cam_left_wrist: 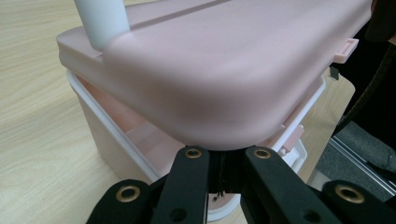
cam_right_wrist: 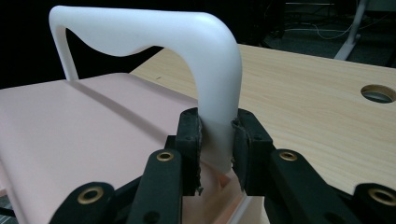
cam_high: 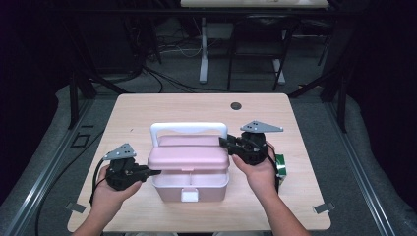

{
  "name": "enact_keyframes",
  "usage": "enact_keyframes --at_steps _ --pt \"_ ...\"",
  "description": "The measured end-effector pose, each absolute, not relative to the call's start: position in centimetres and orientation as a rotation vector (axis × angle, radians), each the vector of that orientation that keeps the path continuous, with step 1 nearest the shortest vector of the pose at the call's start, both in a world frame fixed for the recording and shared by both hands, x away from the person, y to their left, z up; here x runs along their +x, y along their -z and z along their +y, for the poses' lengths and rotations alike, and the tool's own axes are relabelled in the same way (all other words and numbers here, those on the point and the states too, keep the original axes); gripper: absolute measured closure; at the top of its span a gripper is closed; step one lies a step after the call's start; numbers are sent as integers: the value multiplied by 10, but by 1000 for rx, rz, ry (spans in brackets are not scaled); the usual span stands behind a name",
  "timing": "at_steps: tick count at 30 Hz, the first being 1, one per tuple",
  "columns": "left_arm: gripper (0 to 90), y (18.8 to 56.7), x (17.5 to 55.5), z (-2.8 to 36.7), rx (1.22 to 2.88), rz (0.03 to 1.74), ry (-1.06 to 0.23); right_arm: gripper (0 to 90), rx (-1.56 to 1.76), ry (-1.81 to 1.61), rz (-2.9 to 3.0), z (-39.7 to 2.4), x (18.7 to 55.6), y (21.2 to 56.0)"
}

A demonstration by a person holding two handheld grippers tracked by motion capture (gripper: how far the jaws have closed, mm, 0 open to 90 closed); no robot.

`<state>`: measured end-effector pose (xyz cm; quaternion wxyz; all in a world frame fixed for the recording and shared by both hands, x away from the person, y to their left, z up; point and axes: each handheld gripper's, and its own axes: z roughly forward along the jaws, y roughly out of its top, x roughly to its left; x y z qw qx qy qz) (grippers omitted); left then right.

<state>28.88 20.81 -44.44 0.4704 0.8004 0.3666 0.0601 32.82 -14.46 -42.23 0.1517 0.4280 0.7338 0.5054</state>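
A: Where's the box (cam_high: 189, 169)?

B: Mid-table (cam_high: 147, 105), its pink lid (cam_high: 189, 155) raised off the base at the near side.

A: And the right gripper (cam_high: 227, 142)?

B: Clamped on the white handle (cam_right_wrist: 212, 88), down at its foot.

A: The left gripper (cam_high: 153, 172)?

B: Jaws closed together, tips under the lid's corner at the box's left side.

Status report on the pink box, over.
Right claw shut on white handle. Left claw shut, under lid corner. Pink box ajar. Nothing blocking.
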Motion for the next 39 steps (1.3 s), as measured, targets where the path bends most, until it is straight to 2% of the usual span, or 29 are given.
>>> enact_keyframes --at_steps 20,35,39 --pt "897 430 297 208 1936 909 -161 748 1196 -1450 2037 -165 307 406" --pt "899 410 312 207 1936 919 -164 897 1181 -1434 2055 -176 281 432" --pt "899 407 315 207 1927 926 -161 900 1150 -1416 2085 -172 275 443"
